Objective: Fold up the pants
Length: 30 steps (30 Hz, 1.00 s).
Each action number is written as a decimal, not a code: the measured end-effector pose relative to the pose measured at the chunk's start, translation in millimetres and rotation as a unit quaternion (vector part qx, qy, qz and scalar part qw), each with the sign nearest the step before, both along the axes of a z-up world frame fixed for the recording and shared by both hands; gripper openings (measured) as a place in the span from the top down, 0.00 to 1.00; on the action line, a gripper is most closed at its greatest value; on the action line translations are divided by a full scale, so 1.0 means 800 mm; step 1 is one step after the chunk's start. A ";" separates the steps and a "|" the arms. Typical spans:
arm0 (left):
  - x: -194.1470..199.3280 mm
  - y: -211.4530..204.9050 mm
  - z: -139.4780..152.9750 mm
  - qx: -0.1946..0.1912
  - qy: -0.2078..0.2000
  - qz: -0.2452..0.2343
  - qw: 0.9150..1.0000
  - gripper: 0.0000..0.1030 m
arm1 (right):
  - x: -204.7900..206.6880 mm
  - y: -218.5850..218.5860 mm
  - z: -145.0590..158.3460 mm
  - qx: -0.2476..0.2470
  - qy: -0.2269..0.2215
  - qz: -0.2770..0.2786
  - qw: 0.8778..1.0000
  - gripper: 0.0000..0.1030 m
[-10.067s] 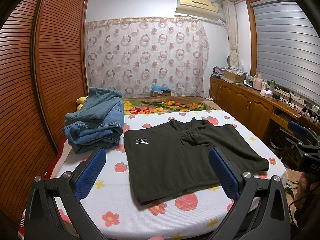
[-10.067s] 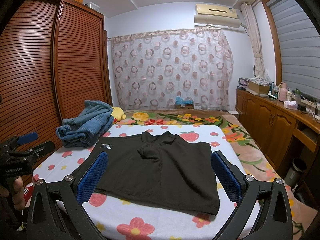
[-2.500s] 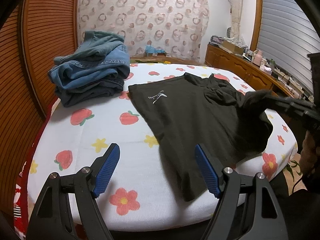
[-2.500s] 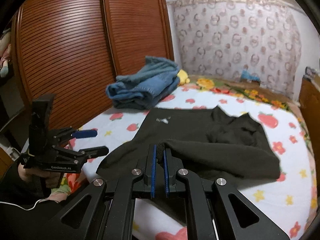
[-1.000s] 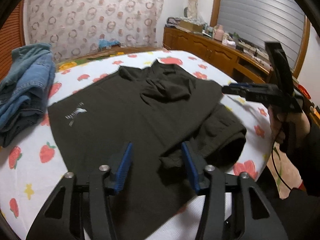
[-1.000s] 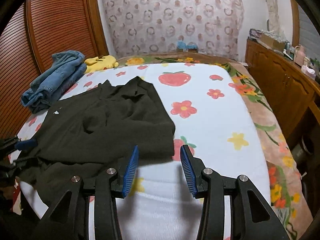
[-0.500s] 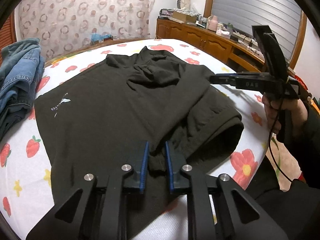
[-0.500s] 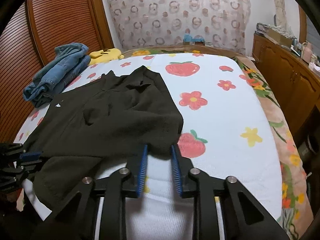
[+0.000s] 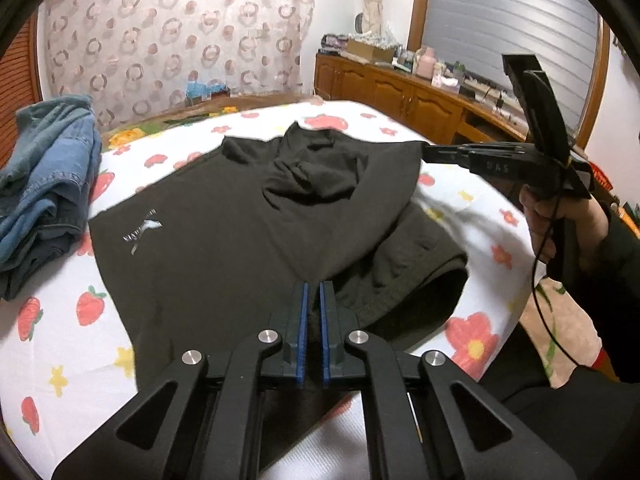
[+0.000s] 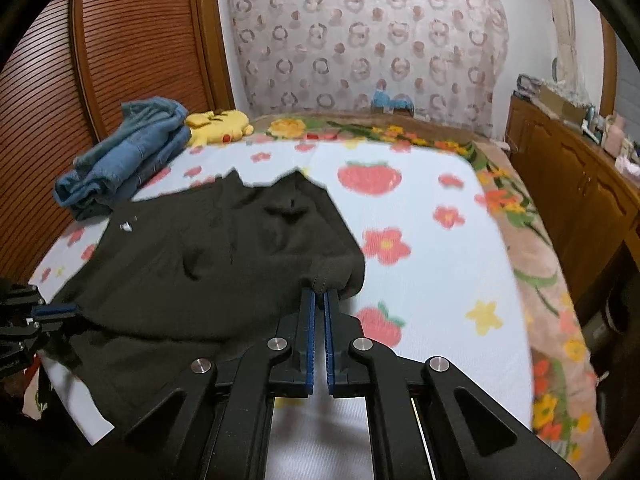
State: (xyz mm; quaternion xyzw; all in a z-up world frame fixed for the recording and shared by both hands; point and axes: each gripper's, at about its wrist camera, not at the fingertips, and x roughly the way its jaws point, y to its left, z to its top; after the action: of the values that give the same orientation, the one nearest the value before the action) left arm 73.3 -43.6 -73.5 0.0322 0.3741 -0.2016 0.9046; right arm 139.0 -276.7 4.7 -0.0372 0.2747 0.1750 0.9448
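Black pants [image 9: 224,240] with a small white logo lie spread on the bed, their near right part doubled over in a thick fold. My left gripper [image 9: 313,292] is closing its last bit, its blue pads pinching the fabric at the near edge of that fold. My right gripper [image 10: 319,296] does the same on the pants' [image 10: 200,264] corner, which bunches up just above its pads. In the left wrist view the right gripper [image 9: 426,152] holds that corner slightly off the sheet, with a hand [image 9: 560,216] on its handle. The left gripper [image 10: 60,311] shows at the far left edge.
The bed [image 9: 60,320] has a white sheet printed with strawberries and flowers. A pile of blue jeans [image 9: 44,184] sits at its back left by the slatted wardrobe [image 10: 120,60], with a yellow plush toy [image 10: 218,122] beside it. Wooden cabinets [image 10: 580,184] run along the right.
Both grippers went from half open around the pants' edge to shut on it. The corner in the right gripper now stands a little off the sheet.
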 end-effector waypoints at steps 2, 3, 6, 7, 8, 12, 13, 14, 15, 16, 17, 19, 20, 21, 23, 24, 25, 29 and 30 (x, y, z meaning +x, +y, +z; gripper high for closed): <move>-0.008 0.005 0.014 -0.012 -0.013 0.001 1.000 0.94 | -0.001 0.004 0.015 -0.001 -0.013 0.008 1.000 0.96; -0.012 0.007 0.019 -0.016 -0.018 0.001 1.000 0.94 | -0.001 0.007 0.021 -0.003 -0.019 0.014 1.000 0.96; -0.022 0.014 0.029 -0.024 -0.026 0.005 0.999 0.94 | -0.002 0.021 0.039 -0.012 -0.037 0.029 0.999 0.96; -0.024 0.016 0.031 -0.025 -0.028 0.006 0.999 0.94 | -0.001 0.026 0.044 -0.012 -0.042 0.034 0.998 0.96; -0.027 0.019 0.034 -0.026 -0.032 0.008 0.999 0.94 | -0.001 0.031 0.048 -0.011 -0.047 0.040 0.998 0.96; -0.036 0.035 0.042 -0.036 -0.042 0.023 0.998 0.94 | 0.000 0.052 0.056 -0.011 -0.059 0.060 0.996 0.96; -0.035 0.038 0.041 -0.036 -0.043 0.026 0.998 0.94 | 0.001 0.057 0.057 -0.010 -0.061 0.066 0.996 0.96; -0.037 0.044 0.039 -0.036 -0.043 0.032 0.998 0.94 | 0.002 0.063 0.057 -0.009 -0.061 0.073 0.995 0.97; -0.038 0.049 0.036 -0.036 -0.042 0.038 0.998 0.94 | 0.005 0.065 0.059 -0.009 -0.061 0.078 0.995 0.97; -0.039 0.052 0.034 -0.037 -0.040 0.042 0.998 0.94 | 0.007 0.069 0.059 -0.009 -0.061 0.082 0.995 0.96; -0.039 0.057 0.030 -0.038 -0.036 0.047 0.998 0.94 | 0.008 0.073 0.059 -0.010 -0.062 0.086 0.994 0.97; -0.039 0.065 0.022 -0.036 -0.028 0.054 0.997 0.94 | 0.014 0.083 0.063 -0.009 -0.063 0.097 0.993 0.96; -0.041 0.067 0.020 -0.037 -0.026 0.056 0.997 0.94 | 0.017 0.086 0.063 -0.009 -0.064 0.101 0.993 0.96; -0.041 0.070 0.019 -0.037 -0.023 0.058 0.997 0.94 | 0.019 0.089 0.063 -0.009 -0.065 0.106 0.992 0.96; -0.045 0.074 0.015 -0.038 -0.021 0.062 0.997 0.94 | 0.025 0.095 0.062 -0.009 -0.065 0.116 0.991 0.96; -0.047 0.076 0.014 -0.038 -0.020 0.063 0.997 0.94 | 0.027 0.099 0.062 -0.010 -0.064 0.120 0.991 0.96; -0.048 0.078 0.013 -0.039 -0.020 0.066 0.997 0.94 | 0.030 0.102 0.062 -0.011 -0.064 0.124 0.990 0.96; -0.055 0.084 0.010 -0.039 -0.020 0.070 0.997 0.94 | 0.042 0.109 0.063 -0.006 -0.055 0.145 0.988 0.96; -0.056 0.085 0.007 -0.038 -0.017 0.071 0.997 0.94 | 0.046 0.109 0.060 0.002 -0.043 0.154 0.987 0.96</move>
State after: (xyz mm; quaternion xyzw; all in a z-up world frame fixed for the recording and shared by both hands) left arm 28.7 24.5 -67.7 -0.0256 0.3519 -0.1501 0.9236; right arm 175.8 -189.8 52.6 -0.0853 0.2241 0.3174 0.9175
